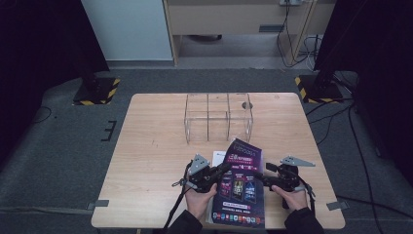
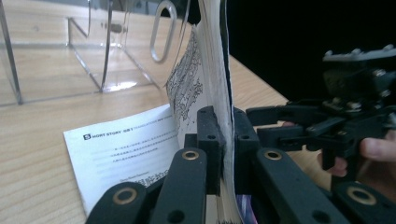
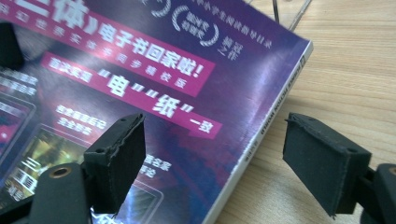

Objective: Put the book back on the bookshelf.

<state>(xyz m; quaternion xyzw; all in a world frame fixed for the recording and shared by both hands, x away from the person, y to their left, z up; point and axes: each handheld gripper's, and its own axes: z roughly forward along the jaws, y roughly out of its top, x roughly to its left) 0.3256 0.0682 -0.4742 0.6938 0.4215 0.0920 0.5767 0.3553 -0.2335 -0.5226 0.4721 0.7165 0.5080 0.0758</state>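
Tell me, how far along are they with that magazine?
Underway. The left gripper is clamped on the magazine edge, lifting it off a sheet. The right gripper is open astride its spine, not gripping. The clear rack is empty, perhaps the destination.

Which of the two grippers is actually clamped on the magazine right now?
The left gripper: its jaws pinch the magazine's lifted pages. The right gripper is open, jaws straddling the spine edge.
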